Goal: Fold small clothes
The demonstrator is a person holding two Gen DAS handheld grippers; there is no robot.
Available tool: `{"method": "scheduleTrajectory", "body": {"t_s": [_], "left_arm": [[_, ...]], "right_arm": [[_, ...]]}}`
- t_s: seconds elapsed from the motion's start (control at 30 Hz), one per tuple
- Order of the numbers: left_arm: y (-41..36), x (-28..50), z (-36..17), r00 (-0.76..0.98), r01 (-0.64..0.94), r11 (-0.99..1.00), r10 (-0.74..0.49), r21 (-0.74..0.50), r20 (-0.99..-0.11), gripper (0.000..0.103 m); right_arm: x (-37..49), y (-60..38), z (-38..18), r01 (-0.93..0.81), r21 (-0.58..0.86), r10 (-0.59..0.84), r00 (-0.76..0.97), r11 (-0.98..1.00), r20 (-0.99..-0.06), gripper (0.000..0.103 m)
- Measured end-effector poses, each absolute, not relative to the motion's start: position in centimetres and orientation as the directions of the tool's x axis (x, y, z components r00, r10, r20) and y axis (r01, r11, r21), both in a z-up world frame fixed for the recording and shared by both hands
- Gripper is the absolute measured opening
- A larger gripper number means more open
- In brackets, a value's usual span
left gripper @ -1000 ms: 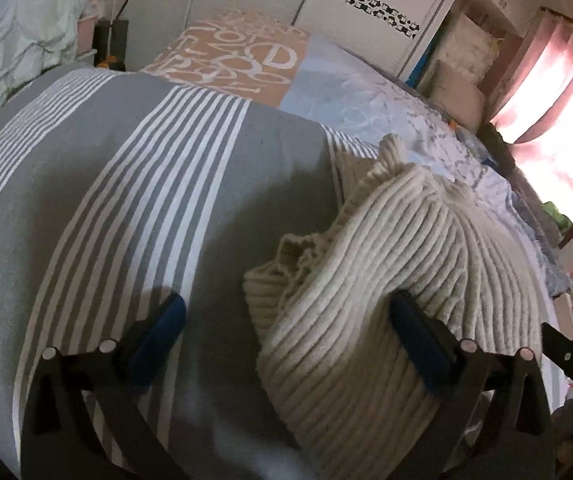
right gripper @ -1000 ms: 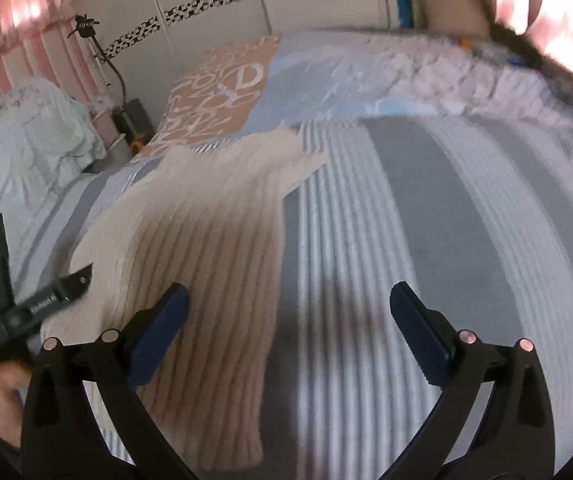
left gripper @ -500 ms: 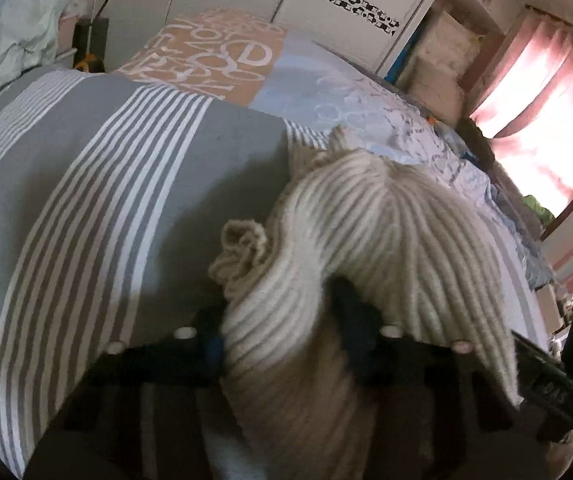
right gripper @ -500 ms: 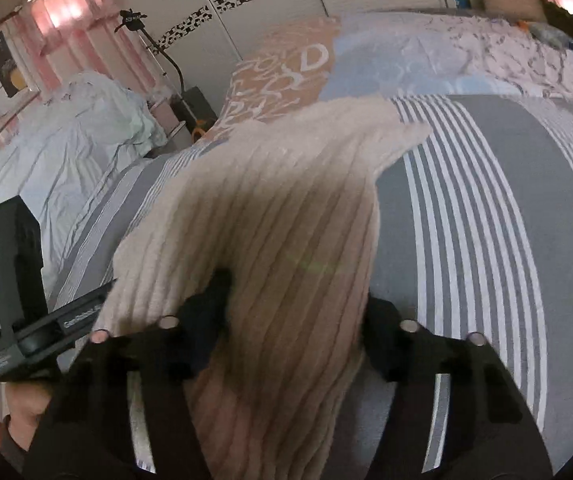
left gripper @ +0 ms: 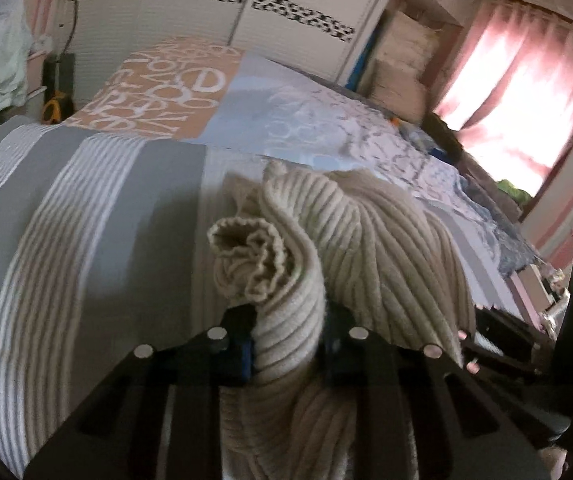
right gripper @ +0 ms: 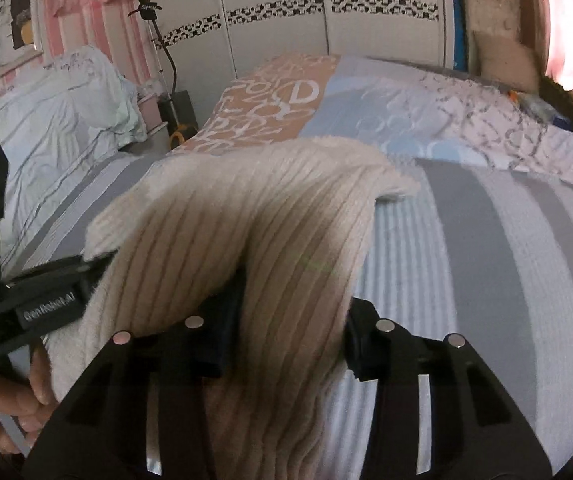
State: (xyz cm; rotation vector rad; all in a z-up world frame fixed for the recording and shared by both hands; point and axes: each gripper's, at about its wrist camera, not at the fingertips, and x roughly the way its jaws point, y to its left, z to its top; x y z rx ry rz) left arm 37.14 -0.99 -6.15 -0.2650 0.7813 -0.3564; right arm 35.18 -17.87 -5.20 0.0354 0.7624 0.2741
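Note:
A cream ribbed knit garment [left gripper: 366,232] lies on the grey and white striped bedspread [left gripper: 86,208]. My left gripper [left gripper: 288,336] is shut on a bunched edge of it, and a rolled cuff [left gripper: 246,252] curls up just beyond the fingers. In the right wrist view the same knit garment [right gripper: 254,220] is lifted off the bed, with my right gripper [right gripper: 290,316] shut on its near edge. The left gripper's body [right gripper: 26,304] and a hand [right gripper: 2,408] show at that view's left side.
A peach and blue patterned quilt [left gripper: 174,96] covers the far part of the bed. White wardrobe doors [right gripper: 326,24] stand behind it. A second bed with pale bedding [right gripper: 54,120] is to the left, pink curtains [left gripper: 526,80] to the right.
Both grippers were open over the garment a second ago. They have since shut on its near edge and raised it, bunching the knit upward.

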Motion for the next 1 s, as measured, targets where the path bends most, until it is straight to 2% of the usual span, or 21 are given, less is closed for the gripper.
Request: {"method": "scheduleTrajectory", "body": {"t_s": [0.2, 0.37, 0.47, 0.57, 0.6, 0.63, 0.67, 0.7, 0.73, 0.83, 1.0], "left_arm": [[-7.8, 35.5, -2.4, 0.654, 0.310, 0.880, -0.471, -0.359, -0.592, 0.024], [-14.2, 35.1, -1.2, 0.638, 0.337, 0.863, -0.504, -0.378, -0.582, 0.024], [-18.5, 35.4, -2.8, 0.621, 0.333, 0.877, -0.481, -0.347, -0.619, 0.024], [-21.6, 36.2, -6.8, 0.587, 0.296, 0.914, -0.402, -0.276, -0.703, 0.026], [-22.0, 36.1, -8.6, 0.588, 0.271, 0.936, -0.345, -0.224, -0.731, 0.029], [-22.1, 35.8, -9.2, 0.625, 0.262, 0.950, -0.302, -0.171, -0.720, 0.037], [-21.9, 35.7, -9.3, 0.646, 0.251, 0.958, -0.274, -0.140, -0.713, 0.042], [-21.6, 35.6, -9.4, 0.654, 0.234, 0.965, -0.247, -0.120, -0.715, 0.052], [-21.4, 35.7, -9.5, 0.656, 0.227, 0.967, -0.238, -0.113, -0.716, 0.061], [-20.2, 36.1, -9.9, 0.649, 0.222, 0.966, -0.246, -0.130, -0.720, 0.070], [-18.7, 35.6, -10.4, 0.664, 0.194, 0.975, -0.215, -0.113, -0.716, 0.078]], "right_arm": [[33.0, -24.1, -0.8, -0.216, 0.055, 0.199, 0.734, 0.975, -0.649, 0.043], [31.6, -30.7, 1.4, -0.180, 0.003, 0.139, 0.751, 0.984, -0.645, 0.043], [31.8, -34.5, -0.3, -0.150, 0.010, 0.119, 0.740, 0.989, -0.662, 0.045], [32.3, -37.1, -4.8, -0.090, -0.036, 0.037, 0.694, 0.995, -0.720, 0.053], [32.4, -37.6, -6.4, -0.060, -0.063, -0.006, 0.670, 0.996, -0.742, 0.058], [32.1, -37.8, -7.3, -0.034, -0.073, -0.030, 0.681, 0.997, -0.731, 0.070], [30.8, -38.3, -7.5, -0.004, -0.068, -0.043, 0.739, 0.998, -0.672, 0.079], [30.4, -38.5, -7.8, 0.006, -0.076, -0.055, 0.744, 0.997, -0.666, 0.083], [30.2, -38.6, -7.9, 0.012, -0.064, -0.051, 0.745, 0.998, -0.666, 0.083], [30.0, -39.5, -8.4, 0.042, 0.000, -0.030, 0.726, 0.999, -0.687, 0.086], [29.1, -39.4, -8.1, 0.047, -0.017, -0.046, 0.716, 0.999, -0.696, 0.088]]}}
